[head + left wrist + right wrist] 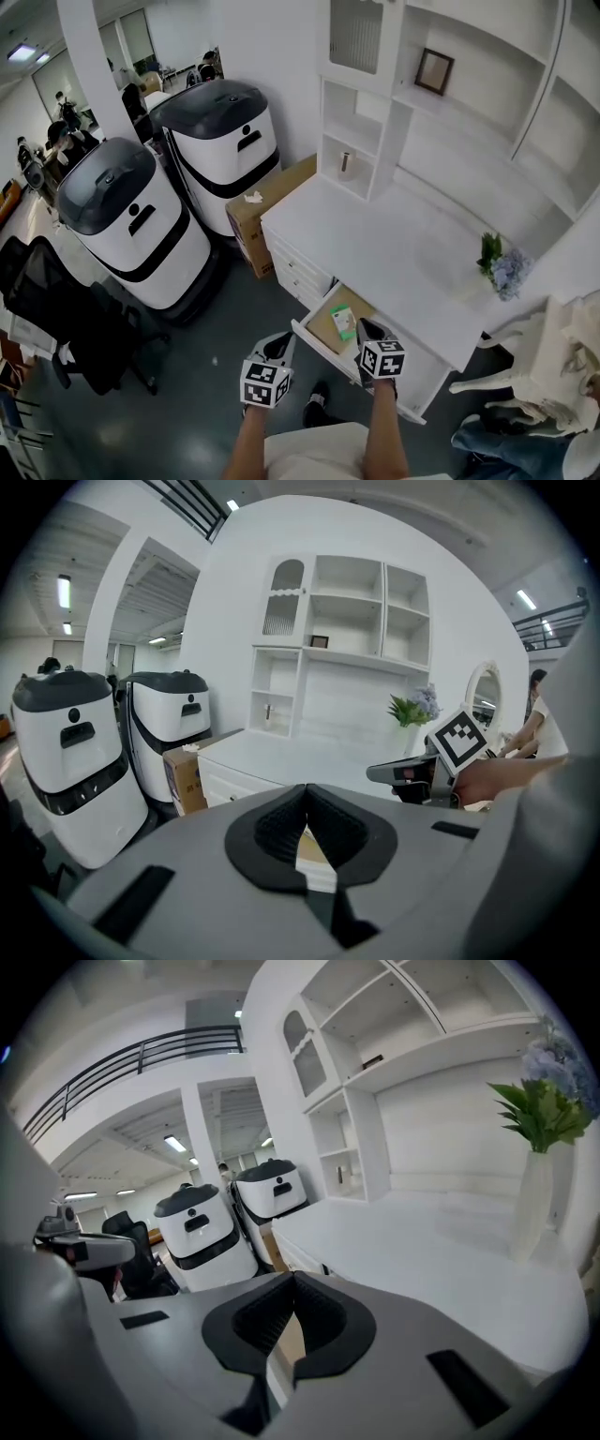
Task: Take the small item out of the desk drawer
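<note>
- Far off the bench's left edge, two white machines (141, 230) with dark tops stand on the floor.
- A brown box (251, 220) sits between them and the white bench (394, 244), just beside its left edge.
- The left tool (277, 347) hangs over the floor near the front left corner. Its jaws are pressed together with nothing in them.
- The drawer (319, 330) at the front edge is pulled out, and the small green item (343, 322) lies flat inside it.
- The right tool (368, 330) is over the drawer, just beside the item. Its jaws are pressed together and empty too.
- A vase of flowers (502, 267) stands near the right edge.
</note>
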A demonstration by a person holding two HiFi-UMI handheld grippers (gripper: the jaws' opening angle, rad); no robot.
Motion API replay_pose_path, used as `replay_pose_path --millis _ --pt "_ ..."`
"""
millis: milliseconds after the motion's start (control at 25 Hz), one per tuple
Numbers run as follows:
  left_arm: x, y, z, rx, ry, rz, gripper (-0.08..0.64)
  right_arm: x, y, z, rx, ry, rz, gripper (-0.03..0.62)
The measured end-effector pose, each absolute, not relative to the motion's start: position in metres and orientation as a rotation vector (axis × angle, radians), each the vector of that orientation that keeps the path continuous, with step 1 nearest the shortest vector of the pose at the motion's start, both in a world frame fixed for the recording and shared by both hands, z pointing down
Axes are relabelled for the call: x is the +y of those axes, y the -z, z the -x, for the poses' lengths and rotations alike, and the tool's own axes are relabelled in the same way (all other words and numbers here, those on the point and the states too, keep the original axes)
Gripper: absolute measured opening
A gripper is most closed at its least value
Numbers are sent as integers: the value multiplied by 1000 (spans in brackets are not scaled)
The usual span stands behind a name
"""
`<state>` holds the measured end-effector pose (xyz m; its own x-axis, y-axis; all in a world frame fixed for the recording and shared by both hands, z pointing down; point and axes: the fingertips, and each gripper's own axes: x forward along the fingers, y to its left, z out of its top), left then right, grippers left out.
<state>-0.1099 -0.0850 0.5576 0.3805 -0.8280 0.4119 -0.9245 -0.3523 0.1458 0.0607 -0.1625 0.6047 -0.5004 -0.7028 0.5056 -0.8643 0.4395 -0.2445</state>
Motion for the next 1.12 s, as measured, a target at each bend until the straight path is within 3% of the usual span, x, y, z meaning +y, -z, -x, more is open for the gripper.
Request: replay_pose_path --millis 400,1120 --pt "-170 -544 109 -1503 -365 -2385 17 -239 -600 -48 -2392 -711 -1358 25" --pt "-224 -584 101 -1334 -397 -2397 17 -264 -644 -39 -2271 -676 -1305 25"
